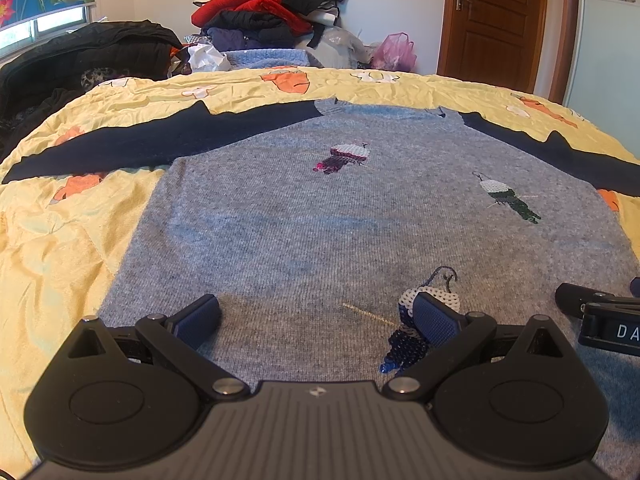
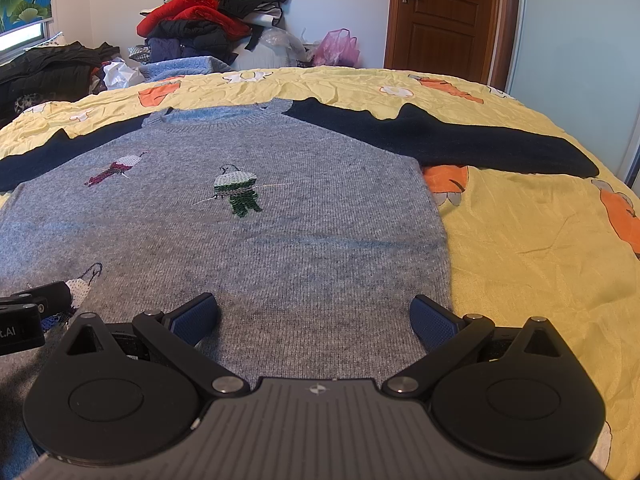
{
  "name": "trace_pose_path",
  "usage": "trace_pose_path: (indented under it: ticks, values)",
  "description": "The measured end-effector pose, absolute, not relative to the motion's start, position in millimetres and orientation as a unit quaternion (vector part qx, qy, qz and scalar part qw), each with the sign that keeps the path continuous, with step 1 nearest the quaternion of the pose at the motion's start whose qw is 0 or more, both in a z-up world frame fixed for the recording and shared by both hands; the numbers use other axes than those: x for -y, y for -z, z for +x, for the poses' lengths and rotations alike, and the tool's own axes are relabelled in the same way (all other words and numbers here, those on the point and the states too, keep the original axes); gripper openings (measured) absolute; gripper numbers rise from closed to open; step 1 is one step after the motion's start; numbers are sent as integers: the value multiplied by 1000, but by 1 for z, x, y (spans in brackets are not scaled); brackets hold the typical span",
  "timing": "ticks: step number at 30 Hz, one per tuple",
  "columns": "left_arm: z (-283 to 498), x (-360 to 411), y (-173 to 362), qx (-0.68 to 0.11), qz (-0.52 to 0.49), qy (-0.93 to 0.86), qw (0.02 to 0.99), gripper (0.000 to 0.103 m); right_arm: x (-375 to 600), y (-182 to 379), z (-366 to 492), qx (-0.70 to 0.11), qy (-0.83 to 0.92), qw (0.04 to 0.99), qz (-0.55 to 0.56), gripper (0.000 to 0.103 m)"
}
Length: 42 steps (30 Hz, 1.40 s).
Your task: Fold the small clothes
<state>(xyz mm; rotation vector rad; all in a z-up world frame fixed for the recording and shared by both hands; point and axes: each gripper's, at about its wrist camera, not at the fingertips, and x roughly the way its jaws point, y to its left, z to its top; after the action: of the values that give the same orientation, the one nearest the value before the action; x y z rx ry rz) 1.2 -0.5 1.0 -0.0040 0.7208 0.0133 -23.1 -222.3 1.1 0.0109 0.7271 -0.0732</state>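
A small grey knit sweater point(image 1: 304, 220) point(image 2: 280, 216) with dark navy sleeves and sequin bird patches lies flat, front up, on a yellow patterned bedspread point(image 1: 52, 240) point(image 2: 540, 248). Both sleeves are spread out sideways: the left sleeve point(image 1: 132, 144) and the right sleeve point(image 2: 460, 144). My left gripper point(image 1: 316, 316) hovers open over the hem's left half, above a blue sequin bird point(image 1: 404, 344). My right gripper point(image 2: 316, 316) stands open over the hem's right corner. Each gripper's edge shows in the other's view: the right gripper point(image 1: 600, 312) and the left gripper point(image 2: 32, 308).
A heap of red, black and blue clothes point(image 1: 264, 12) point(image 2: 208, 12) is piled behind the bed. Dark jackets point(image 1: 80, 56) lie at the far left, a pink plastic bag point(image 1: 394, 52) near a brown wooden door point(image 1: 492, 20). The bedspread extends to both sides of the sweater.
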Motion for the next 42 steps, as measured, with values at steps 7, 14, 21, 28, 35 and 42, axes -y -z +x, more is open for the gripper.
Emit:
trace_pose_path:
  ticks: [7,14,21,28,35,42]
  values:
    - [1,2,-1,-353,-1,-8,936,103,222,-1,-23,-356,36,934,5,103]
    - [-2,1,-1,-352,-2,-10,936,103,222,-1,-24,-356,36,934,5,103]
    - [-5,0,-2,-353,-1,-17,936,103,222,-1,-25,-356,35,934,5,103]
    - [-8,-3,-2,-347,-1,-7,938,103,223,-1,-24,-356,36,934,5,103]
    - [-9,-1,-1,-346,0,-11,938,103,223,-1,-25,-354,38,934,6,103]
    - [-9,-2,0,-344,-8,-8,939,103,222,-1,-26,-353,40,935,5,103]
